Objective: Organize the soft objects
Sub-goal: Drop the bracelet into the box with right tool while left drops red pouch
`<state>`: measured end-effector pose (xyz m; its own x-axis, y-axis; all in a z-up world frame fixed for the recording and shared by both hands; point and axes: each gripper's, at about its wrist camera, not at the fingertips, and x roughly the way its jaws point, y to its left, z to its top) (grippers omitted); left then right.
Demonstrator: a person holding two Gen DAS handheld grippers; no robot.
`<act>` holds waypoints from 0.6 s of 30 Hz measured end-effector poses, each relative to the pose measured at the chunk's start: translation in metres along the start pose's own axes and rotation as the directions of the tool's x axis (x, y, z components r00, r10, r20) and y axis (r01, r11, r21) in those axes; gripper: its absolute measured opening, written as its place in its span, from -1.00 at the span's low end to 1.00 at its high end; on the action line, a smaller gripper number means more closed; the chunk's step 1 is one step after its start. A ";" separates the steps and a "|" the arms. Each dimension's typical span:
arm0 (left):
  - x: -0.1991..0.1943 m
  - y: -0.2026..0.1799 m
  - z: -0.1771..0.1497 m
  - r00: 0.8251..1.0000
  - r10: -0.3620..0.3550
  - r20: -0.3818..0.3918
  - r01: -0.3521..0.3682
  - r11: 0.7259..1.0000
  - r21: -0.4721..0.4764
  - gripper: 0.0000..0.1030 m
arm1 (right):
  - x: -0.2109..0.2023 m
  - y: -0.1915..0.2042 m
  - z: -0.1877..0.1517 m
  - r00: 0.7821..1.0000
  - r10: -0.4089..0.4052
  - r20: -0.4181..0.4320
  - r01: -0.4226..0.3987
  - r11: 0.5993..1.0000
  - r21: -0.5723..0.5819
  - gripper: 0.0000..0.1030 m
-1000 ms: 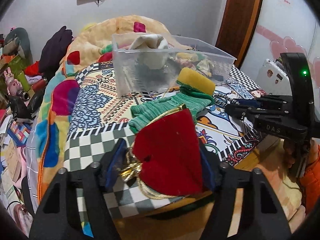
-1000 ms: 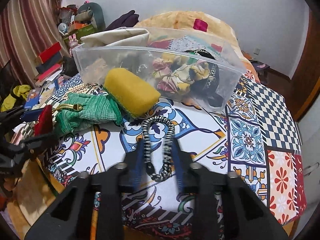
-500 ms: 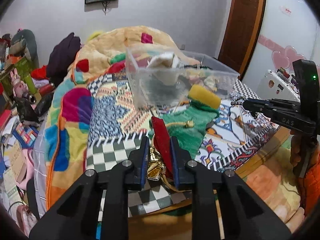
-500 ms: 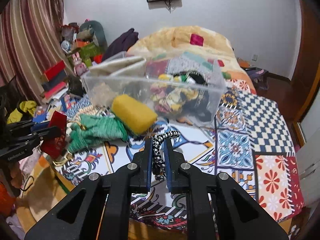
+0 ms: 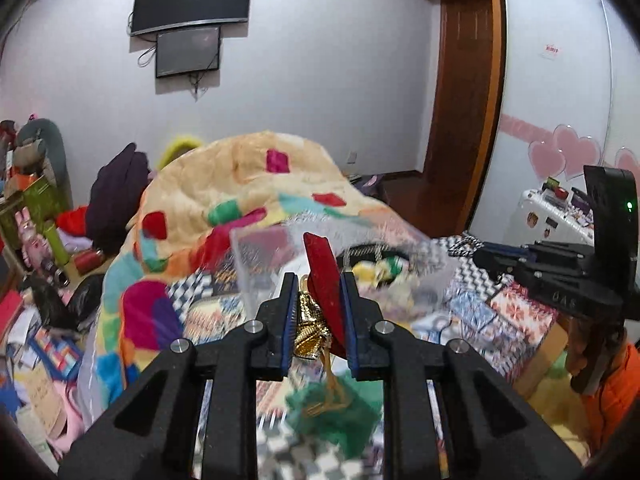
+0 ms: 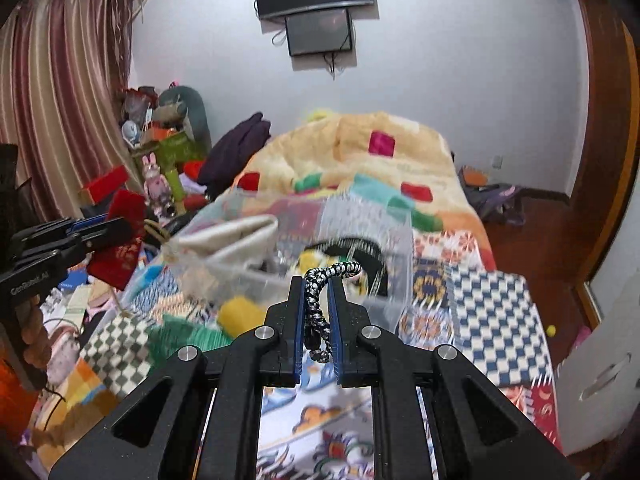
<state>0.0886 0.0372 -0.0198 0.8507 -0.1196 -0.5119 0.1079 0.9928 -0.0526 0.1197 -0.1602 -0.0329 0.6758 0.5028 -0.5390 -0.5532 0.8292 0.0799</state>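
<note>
My left gripper [image 5: 318, 292] is shut on a red pouch [image 5: 323, 276] with gold cord and tassel [image 5: 309, 330], held up above the bed in front of the clear plastic bin [image 5: 256, 264]. It also shows in the right wrist view [image 6: 120, 240]. My right gripper [image 6: 317, 300] is shut on a black-and-white braided band [image 6: 320, 300], lifted just before the bin [image 6: 384, 308]. A green knit glove [image 5: 340, 412] and a yellow sponge [image 6: 240, 310] lie on the bed in front of the bin. The bin holds several soft items.
A patterned quilt [image 6: 492, 312] covers the bed, with a heaped blanket [image 6: 360, 160] behind the bin. Clutter and toys [image 6: 156, 184] fill the floor at left. A wooden door [image 5: 460, 120] stands at right. The right gripper's body [image 5: 580, 280] shows in the left view.
Both grippers have risen and moved toward the bin with their objects held. The left had closed on the red pouch and the right on the braided band a second ago.
</note>
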 end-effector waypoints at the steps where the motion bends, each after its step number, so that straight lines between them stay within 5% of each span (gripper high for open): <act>1: 0.007 -0.001 0.007 1.000 -0.007 0.003 0.007 1.000 0.002 -0.61 | 0.002 -0.001 0.005 1.000 -0.001 0.012 0.001 1.000 -0.001 -0.80; 8: 0.060 0.001 0.031 0.998 -0.043 -0.050 0.042 0.999 -0.014 -0.61 | 0.027 -0.006 0.025 1.000 -0.005 0.028 0.006 1.000 -0.018 -0.80; 18: 0.130 -0.008 0.013 0.983 -0.016 -0.185 0.024 0.999 0.038 -0.61 | 0.088 -0.011 0.020 0.996 -0.002 -0.089 -0.002 0.999 -0.036 -0.80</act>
<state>0.2050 0.0133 -0.0743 0.7388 -0.1317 -0.6610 0.1478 0.9885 -0.0318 0.1950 -0.1207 -0.0647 0.6308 0.4779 -0.6112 -0.5718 0.8189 0.0502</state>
